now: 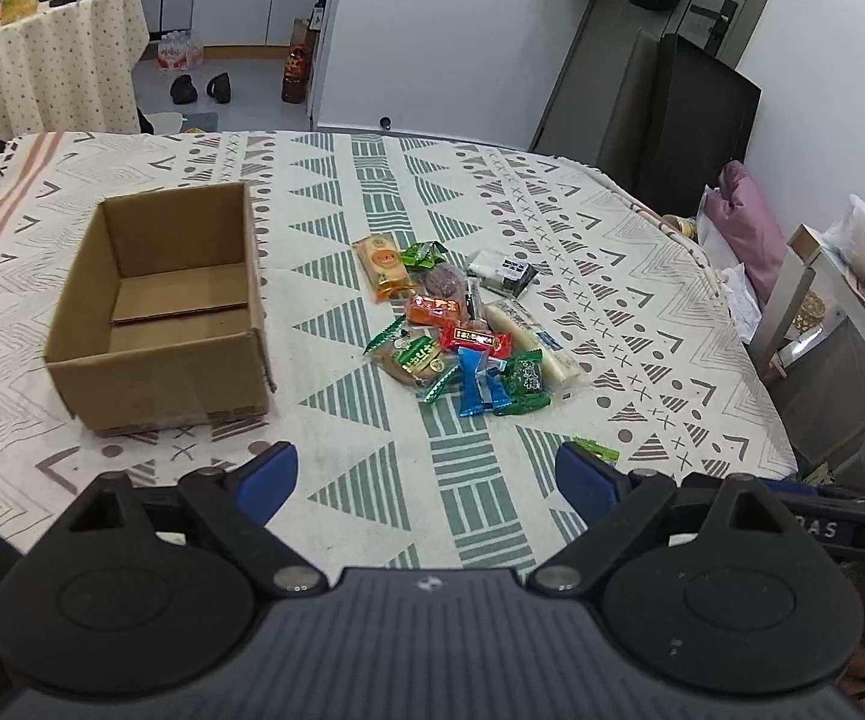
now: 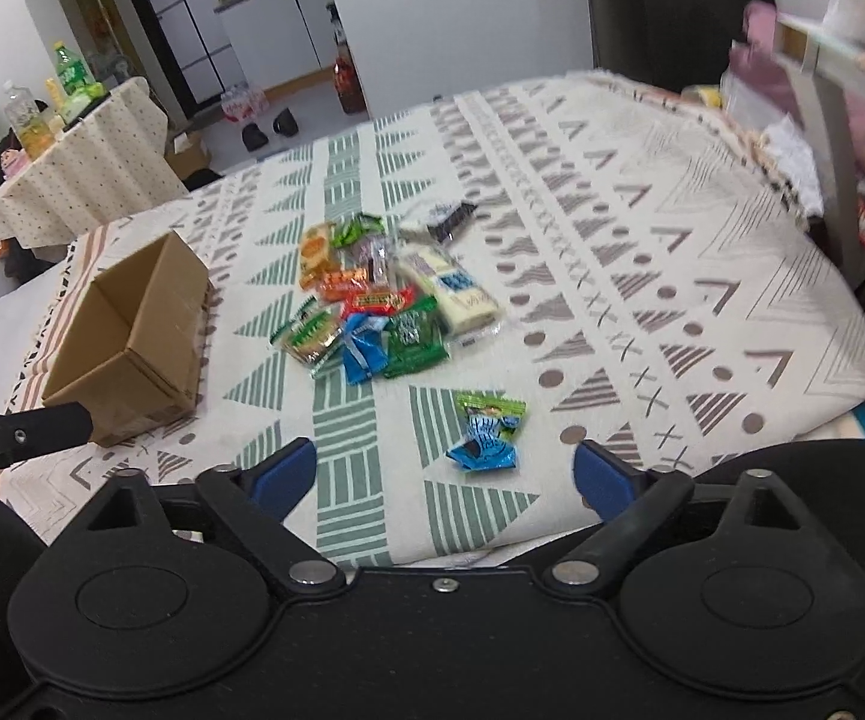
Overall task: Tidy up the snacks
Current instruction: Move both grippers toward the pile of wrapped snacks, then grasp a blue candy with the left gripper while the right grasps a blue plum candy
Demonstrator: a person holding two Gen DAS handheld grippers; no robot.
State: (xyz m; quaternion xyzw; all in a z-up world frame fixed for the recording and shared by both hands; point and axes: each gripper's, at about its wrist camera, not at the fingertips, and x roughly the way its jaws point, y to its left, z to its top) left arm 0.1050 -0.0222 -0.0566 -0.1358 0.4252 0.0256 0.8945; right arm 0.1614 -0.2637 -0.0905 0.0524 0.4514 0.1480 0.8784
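An open, empty cardboard box [image 1: 159,306] [image 2: 132,330] stands on the patterned tablecloth [image 1: 372,192]. To its right lies a pile of wrapped snacks [image 1: 462,330] [image 2: 378,300]: orange, green, red, blue and white packets. A green and blue snack packet [image 2: 486,429] lies apart, near the cloth's front edge; in the left wrist view only its corner [image 1: 597,450] shows. My left gripper [image 1: 426,477] is open over the cloth, below the pile. My right gripper [image 2: 444,474] is open too, just short of the lone packet. Neither holds anything.
A second table [image 1: 42,60] with bottles stands at the back left. A dark chair [image 1: 702,114] and a cluttered shelf [image 1: 822,276] flank the table's right side. Shoes [image 1: 201,87] and bottles sit on the floor beyond. Part of the left gripper [image 2: 18,435] shows in the right wrist view.
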